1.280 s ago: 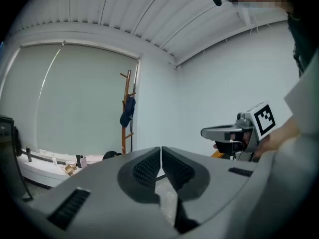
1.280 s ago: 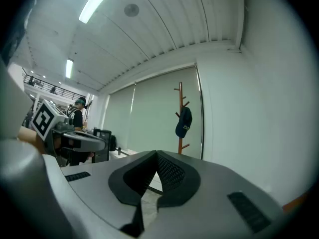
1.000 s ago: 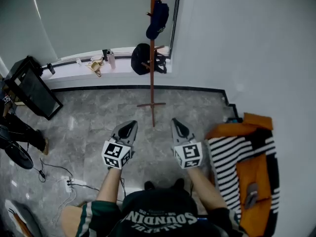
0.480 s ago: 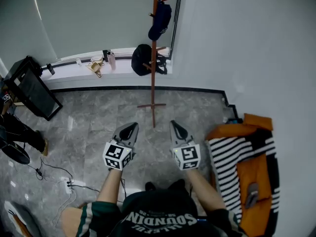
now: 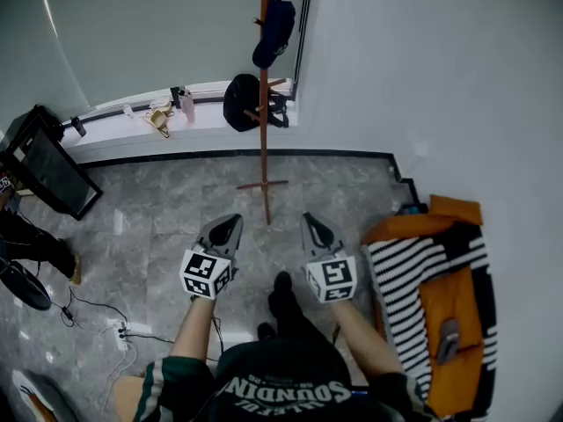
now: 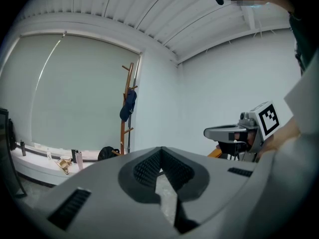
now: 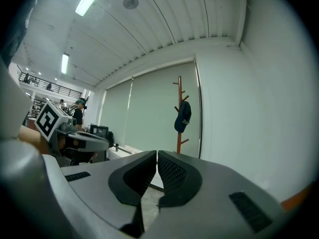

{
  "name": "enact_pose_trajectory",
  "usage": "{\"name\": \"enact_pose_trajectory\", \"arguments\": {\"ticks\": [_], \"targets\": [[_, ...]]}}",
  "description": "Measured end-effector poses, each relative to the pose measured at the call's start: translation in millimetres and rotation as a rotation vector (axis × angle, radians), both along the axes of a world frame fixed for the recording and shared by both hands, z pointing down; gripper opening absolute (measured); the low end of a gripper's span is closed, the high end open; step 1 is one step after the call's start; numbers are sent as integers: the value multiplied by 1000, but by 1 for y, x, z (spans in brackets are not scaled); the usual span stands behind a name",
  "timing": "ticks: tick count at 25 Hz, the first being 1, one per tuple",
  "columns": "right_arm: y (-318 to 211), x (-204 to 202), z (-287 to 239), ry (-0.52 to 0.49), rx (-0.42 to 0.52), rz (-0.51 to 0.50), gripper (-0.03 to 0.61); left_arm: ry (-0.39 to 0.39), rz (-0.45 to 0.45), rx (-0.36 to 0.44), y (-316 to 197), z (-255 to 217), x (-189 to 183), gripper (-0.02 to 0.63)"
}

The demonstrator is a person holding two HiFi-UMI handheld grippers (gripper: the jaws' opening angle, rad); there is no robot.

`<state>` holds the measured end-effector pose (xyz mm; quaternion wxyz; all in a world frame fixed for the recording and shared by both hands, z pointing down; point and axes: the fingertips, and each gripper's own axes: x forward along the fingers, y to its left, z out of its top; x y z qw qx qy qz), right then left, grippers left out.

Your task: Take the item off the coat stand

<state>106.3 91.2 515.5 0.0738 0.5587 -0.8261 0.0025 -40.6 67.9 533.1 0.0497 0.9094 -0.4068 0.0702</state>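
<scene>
A wooden coat stand (image 5: 264, 104) rises near the room's far corner, beside the white wall. A dark blue cap (image 5: 274, 29) hangs on an upper peg; it also shows as a cap (image 6: 128, 105) in the left gripper view and a cap (image 7: 183, 116) in the right gripper view. A black bag (image 5: 242, 102) hangs lower on the stand. My left gripper (image 5: 226, 228) and right gripper (image 5: 316, 225) are held side by side in front of me, well short of the stand. Both are shut with nothing between the jaws.
A window ledge (image 5: 114, 121) with small items runs along the back wall. A black monitor (image 5: 44, 161) leans at the left. An orange and striped seat (image 5: 435, 297) stands at the right. Cables and a power strip (image 5: 123, 328) lie on the grey marble floor (image 5: 176, 209).
The view has shifted a little: the stand sits slightly further left and nearer. A dark shoe has come forward between the two grippers. Both grippers stay shut.
</scene>
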Motion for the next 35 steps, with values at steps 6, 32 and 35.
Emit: {"name": "enact_pose_trajectory", "arguments": {"ticks": [6, 32, 35], "targets": [[-45, 4, -1, -21, 19, 27, 0, -11, 9, -7, -42, 5, 3, 2], [-348, 6, -51, -40, 44, -66, 0, -41, -23, 19, -329, -39, 23, 2], [-363, 2, -53, -47, 53, -78, -1, -25, -28, 7, -343, -39, 21, 2]]}}
